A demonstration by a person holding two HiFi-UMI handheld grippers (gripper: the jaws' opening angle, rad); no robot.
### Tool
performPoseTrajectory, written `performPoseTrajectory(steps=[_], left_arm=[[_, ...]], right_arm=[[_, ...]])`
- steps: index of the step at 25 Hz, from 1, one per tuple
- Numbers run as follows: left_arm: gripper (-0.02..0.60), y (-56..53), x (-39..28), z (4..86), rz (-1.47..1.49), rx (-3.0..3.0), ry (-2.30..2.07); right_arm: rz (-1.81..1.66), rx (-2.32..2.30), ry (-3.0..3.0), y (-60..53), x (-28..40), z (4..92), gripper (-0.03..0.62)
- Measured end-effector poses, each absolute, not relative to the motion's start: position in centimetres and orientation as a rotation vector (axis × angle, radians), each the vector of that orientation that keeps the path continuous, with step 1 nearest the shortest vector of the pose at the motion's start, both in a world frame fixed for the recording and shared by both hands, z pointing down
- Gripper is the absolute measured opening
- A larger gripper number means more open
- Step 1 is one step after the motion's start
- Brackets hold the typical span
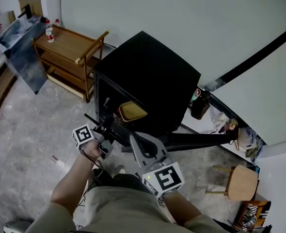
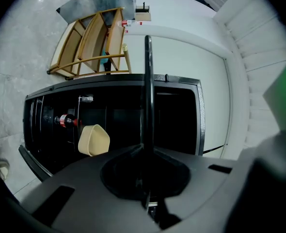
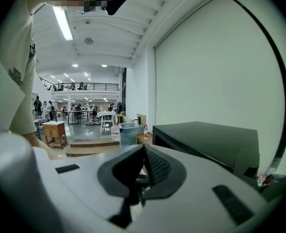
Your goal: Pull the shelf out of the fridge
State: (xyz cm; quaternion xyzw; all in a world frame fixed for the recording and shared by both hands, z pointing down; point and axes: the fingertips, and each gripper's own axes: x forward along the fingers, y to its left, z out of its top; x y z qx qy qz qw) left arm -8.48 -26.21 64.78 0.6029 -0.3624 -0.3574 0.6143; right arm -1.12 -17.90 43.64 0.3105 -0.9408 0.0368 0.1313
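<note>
Nearest the camera, a person's forearms and light shorts are seen from above. Each hand holds a gripper.

The right gripper [image 3: 144, 149] is held back at the person's lap. Its jaws are closed tip to tip with nothing between them. A black-and-white square pattern is carried on its marker cube [image 1: 163, 177]; no letters can be read there.

The left gripper [image 2: 147, 149] is held level toward the fridge, and its marker cube [image 1: 83, 135] bears a similar pattern. Its jaws are clamped on the near edge of the shelf [image 2: 148, 81], which is seen edge-on as a thin dark strip.

The shelf is held in front of the open fridge [image 1: 152, 72], a low black cabinet. Whether its far end sits inside cannot be told.

Inside the fridge, a beige bowl [image 1: 132, 111] is seen. A bottle with a red label [image 2: 68, 121] is lying beside it; its print is too small to read.

The door [image 1: 201, 140] is swung wide to the right.

Beyond the fridge, a wooden trolley [image 1: 68, 47] is set against the white wall [image 1: 182, 18]. A small bottle [image 1: 49, 33] is stood on its top, label unreadable.

A round wooden stool [image 1: 242, 182] is placed on the marbled floor [image 1: 31, 130] at the right.
</note>
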Motion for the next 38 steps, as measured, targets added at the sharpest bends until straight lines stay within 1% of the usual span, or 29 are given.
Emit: performPoseTrajectory(steps=[8, 14, 23, 29, 38], left_arm=[[0.011, -23.1, -9.9, 64.3, -0.828, 1.395, -0.832], [0.023, -19.6, -10.9, 65.5, -0.698, 1.426, -0.91], [0.02, -14.1, -13.8, 64.4, -0.935, 1.322, -0.86], [0.015, -12.6, -15.9, 61.2, -0.999, 1.371, -0.889], [0.014, -10.6, -20.1, 51.8, -1.163, 1.411, -0.929]], right_arm=[[0.084, 0.882, -2.716, -17.6, -0.8, 43.3, -0.003], [0.106, 0.818, -2.724, -16.4, -1.7, 43.2, -0.003], [0.125, 0.718, -2.744, -15.6, -3.8, 43.1, -0.003], [0.107, 0.638, -2.779, -15.4, -5.7, 42.3, -0.003], [0.071, 0.568, -2.866, -15.3, -7.7, 38.3, -0.003]])
